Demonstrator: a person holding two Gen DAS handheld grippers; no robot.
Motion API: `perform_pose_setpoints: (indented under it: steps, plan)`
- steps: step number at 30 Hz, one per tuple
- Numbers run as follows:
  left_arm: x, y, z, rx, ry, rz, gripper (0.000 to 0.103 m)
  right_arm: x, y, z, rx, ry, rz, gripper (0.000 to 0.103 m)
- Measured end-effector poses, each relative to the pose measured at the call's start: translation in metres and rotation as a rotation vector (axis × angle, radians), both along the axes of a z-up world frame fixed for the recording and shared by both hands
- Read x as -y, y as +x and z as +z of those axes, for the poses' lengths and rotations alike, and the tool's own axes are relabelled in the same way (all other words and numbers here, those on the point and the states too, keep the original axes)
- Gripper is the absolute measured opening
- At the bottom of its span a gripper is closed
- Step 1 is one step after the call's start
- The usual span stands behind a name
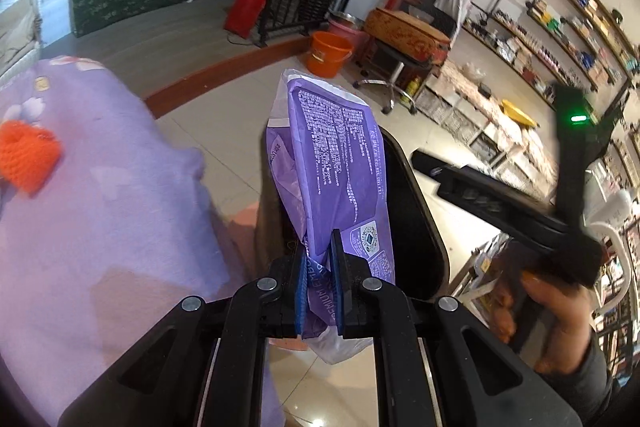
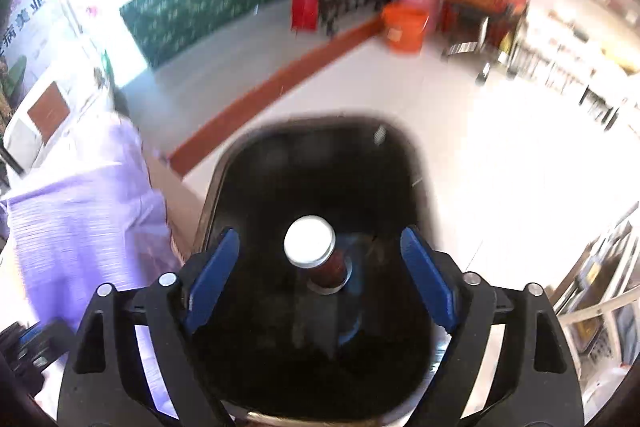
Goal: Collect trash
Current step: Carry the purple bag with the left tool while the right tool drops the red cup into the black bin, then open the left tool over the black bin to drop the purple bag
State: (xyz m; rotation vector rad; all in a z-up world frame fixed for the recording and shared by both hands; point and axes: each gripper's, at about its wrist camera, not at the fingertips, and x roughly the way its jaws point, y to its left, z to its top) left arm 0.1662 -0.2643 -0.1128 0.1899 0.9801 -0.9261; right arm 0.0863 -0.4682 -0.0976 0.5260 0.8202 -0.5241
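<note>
Left gripper pinches a crumpled purple wrapper with white print, mid-frame; right gripper gapes above a white-capped bottle in the black bin.

Bottle in bin, bed left of bin

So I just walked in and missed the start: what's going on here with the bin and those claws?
A person is collecting trash with a handheld claw in each hand. The left claw is shut on a purple wrapper, holding it beside the black bin. The right claw is open above the bin, with nothing between its fingers. A bottle with a white cap is inside the bin. An orange item lies on the purple cloth.
</note>
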Motion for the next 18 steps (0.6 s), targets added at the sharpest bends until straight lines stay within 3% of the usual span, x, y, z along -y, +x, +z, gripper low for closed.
perform_pose_setpoints:
  steps: [3,10,12,16,18]
  plan:
    - [0.024,0.000,-0.014,-0.015,0.049,-0.031,0.010,0.000,-0.030,0.021,0.063,-0.089,-0.065,0.085]
    - [0.059,-0.003,-0.035,0.005,0.128,-0.086,0.011,-0.005,-0.060,0.043,0.132,-0.120,-0.158,0.087]
    - [0.062,-0.009,-0.036,0.027,0.126,-0.111,0.018,-0.004,-0.056,0.047,0.130,-0.124,-0.158,0.087]
    - [0.060,-0.018,-0.031,0.082,0.099,-0.146,0.065,-0.001,-0.064,0.047,0.138,-0.135,-0.180,0.087]
    - [0.055,-0.018,-0.029,0.085,0.070,-0.148,0.071,0.005,-0.068,0.047,0.144,-0.132,-0.203,0.087]
